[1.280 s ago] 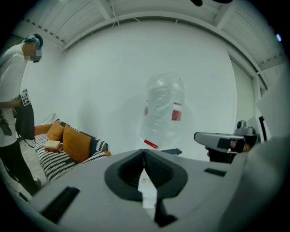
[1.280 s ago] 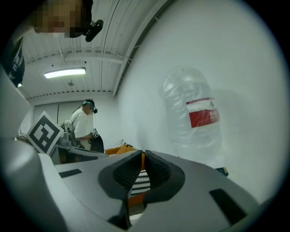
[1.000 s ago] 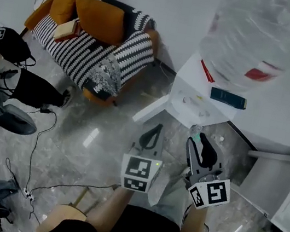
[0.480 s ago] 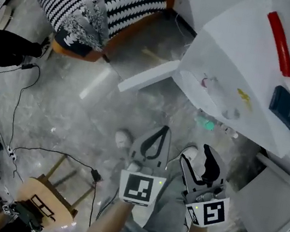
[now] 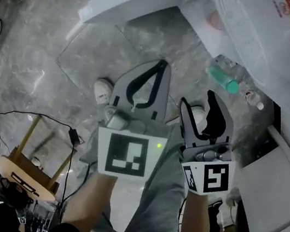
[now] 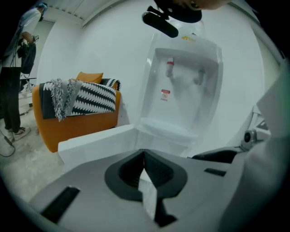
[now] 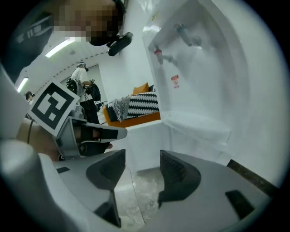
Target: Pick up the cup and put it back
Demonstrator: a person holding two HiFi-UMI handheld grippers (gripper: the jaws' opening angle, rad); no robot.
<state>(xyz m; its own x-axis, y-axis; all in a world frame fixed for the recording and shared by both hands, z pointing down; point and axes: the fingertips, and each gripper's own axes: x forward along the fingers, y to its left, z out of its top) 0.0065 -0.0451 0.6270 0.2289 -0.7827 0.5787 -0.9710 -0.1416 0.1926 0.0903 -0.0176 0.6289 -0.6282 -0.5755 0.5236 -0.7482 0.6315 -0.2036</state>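
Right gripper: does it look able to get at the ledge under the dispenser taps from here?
Probably yes. The right gripper is open and empty, and the ledge lies ahead of it with nothing visible between them.

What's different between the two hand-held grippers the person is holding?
The left hand-held gripper has its jaws shut together; the right hand-held gripper has its jaws apart. In the head view the left one reaches farther forward than the right. Both are empty and carry a black-and-white marker cube.
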